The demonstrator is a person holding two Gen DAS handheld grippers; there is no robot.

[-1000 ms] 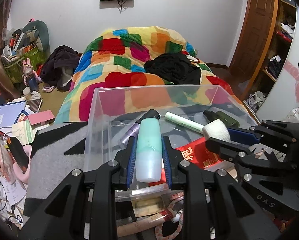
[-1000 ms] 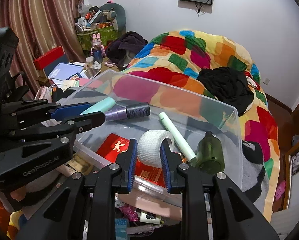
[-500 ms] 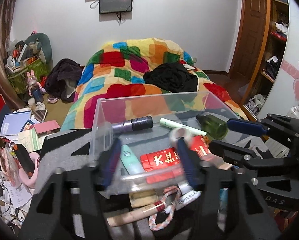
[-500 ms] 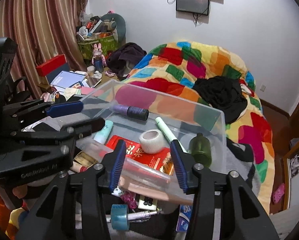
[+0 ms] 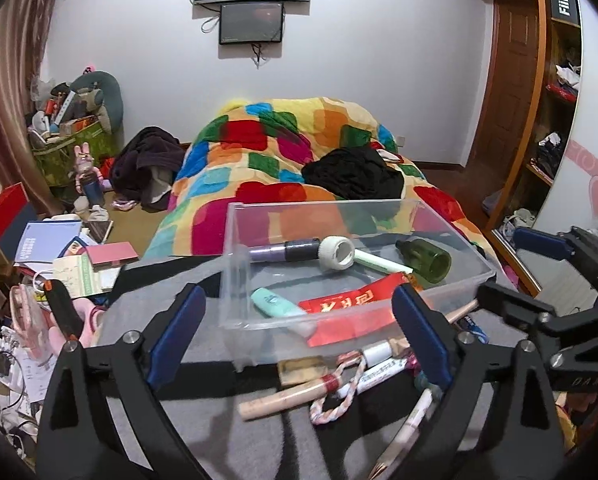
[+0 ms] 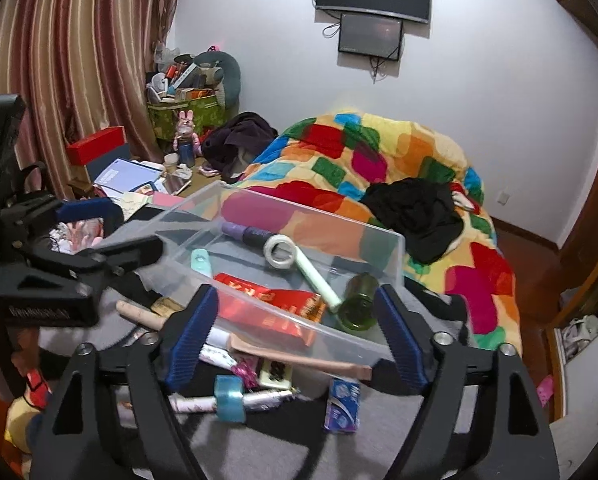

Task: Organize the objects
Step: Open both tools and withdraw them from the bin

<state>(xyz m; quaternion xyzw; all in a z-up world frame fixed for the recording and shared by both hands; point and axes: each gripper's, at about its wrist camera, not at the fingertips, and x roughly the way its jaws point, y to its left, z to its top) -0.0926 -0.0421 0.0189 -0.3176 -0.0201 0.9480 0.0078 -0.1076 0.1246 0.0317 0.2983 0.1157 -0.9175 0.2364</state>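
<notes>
Two pairs of tongs frame the foreground, both with jaws opening and nothing between the blue pads. The left tongs (image 5: 297, 334) stand wide before the near wall of a clear plastic bin (image 5: 235, 264); the right tongs (image 6: 295, 338) are likewise spread, short of the same bin (image 6: 383, 240), and appear at the right edge of the left view (image 5: 515, 268).

Nearest the cameras, loose clutter lies on the grey surface outside the bin: a beige tube (image 5: 287, 394), a red-and-white braided cord (image 5: 339, 396), a pale blue reel (image 6: 230, 398) and a small blue packet (image 6: 342, 404).

Inside the bin, near to far, lie a mint-green tube (image 5: 273, 301), a red printed packet (image 5: 353, 306), a dark green bottle (image 5: 429, 260) on its side, a white tape roll (image 5: 337, 253) resting against a pale green stick (image 5: 383, 261), and a purple-and-black cylinder (image 5: 285, 250) by the far wall. In the right view the tape roll (image 6: 281, 252) touches the stick (image 6: 317, 278), with the green bottle (image 6: 357, 304) by the right pad.

Beyond the bin lies a bed with a multicoloured patchwork quilt (image 5: 283, 152), a black garment (image 5: 353, 174) heaped on it. To the left are books and papers (image 5: 49, 238) and a striped curtain (image 6: 71, 48). On the far white wall hang two dark screens (image 5: 253, 2).
</notes>
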